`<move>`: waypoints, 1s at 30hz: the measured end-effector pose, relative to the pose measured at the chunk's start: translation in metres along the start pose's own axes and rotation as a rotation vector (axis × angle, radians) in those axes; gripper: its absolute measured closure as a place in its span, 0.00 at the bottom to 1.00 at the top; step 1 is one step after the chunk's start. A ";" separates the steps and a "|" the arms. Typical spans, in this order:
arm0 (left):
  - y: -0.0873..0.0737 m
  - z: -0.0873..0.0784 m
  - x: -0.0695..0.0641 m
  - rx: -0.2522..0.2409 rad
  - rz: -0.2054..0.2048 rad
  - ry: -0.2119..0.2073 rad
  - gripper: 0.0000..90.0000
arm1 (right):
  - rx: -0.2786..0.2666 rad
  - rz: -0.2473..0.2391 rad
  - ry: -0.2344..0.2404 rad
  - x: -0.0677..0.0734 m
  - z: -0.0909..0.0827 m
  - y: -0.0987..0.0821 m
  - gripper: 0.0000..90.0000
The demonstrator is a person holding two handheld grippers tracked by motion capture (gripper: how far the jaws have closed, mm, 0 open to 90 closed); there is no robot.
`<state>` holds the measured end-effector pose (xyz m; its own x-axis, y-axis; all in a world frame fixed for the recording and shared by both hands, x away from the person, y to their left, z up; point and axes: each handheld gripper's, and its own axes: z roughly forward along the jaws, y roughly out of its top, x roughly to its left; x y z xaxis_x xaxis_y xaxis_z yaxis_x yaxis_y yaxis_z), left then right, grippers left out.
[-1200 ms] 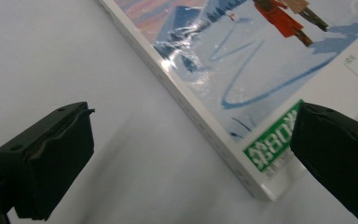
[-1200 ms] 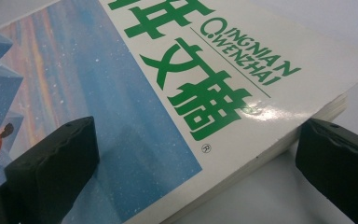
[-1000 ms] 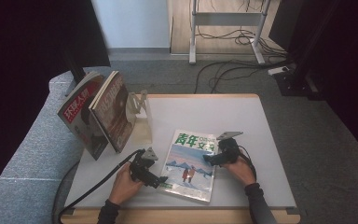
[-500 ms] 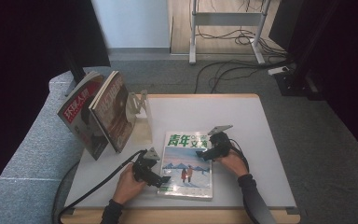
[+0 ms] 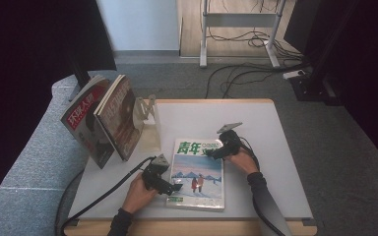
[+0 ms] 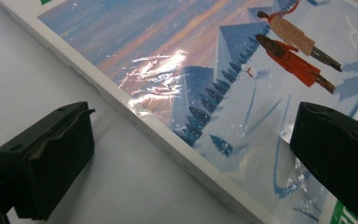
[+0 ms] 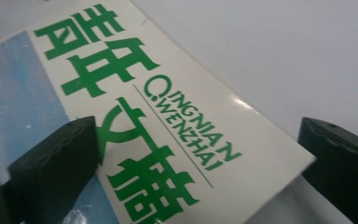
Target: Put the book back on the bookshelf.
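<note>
White table (image 5: 275, 128), magazine (image 5: 197, 172) edges straddled, claws gaping

Desk (image 5: 275, 123) far edge and right side are bare, so there's open passage along both. Far-left corner is blocked: a rack (image 5: 145, 110) holds upright magazines (image 5: 106, 118) that overhang the left edge. The flat magazine (image 5: 197, 174) takes the middle near the front edge. Left gripper (image 5: 170, 186) sits at its left edge, jaws apart straddling it; right gripper (image 5: 215, 152) at its far-right corner, jaws apart. A narrow bare strip runs between the rack and the flat magazine.
</note>
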<state>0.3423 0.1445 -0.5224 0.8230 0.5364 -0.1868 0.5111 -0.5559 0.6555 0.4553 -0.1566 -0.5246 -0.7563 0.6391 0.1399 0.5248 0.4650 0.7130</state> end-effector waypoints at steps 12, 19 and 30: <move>-0.002 0.000 -0.015 0.008 -0.016 0.005 0.03 | -0.003 0.015 0.026 0.000 0.000 -0.004 0.02; -0.005 -0.004 -0.027 0.058 0.006 -0.006 0.00 | -0.011 0.008 0.030 0.006 -0.003 -0.009 0.02; -0.015 -0.009 -0.053 0.096 0.012 -0.005 0.00 | 0.000 -0.027 0.065 0.027 -0.012 -0.020 0.04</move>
<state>0.2891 0.1303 -0.5155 0.8302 0.5264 -0.1835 0.5226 -0.6204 0.5848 0.4199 -0.1564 -0.5271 -0.7937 0.5855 0.1649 0.5042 0.4816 0.7168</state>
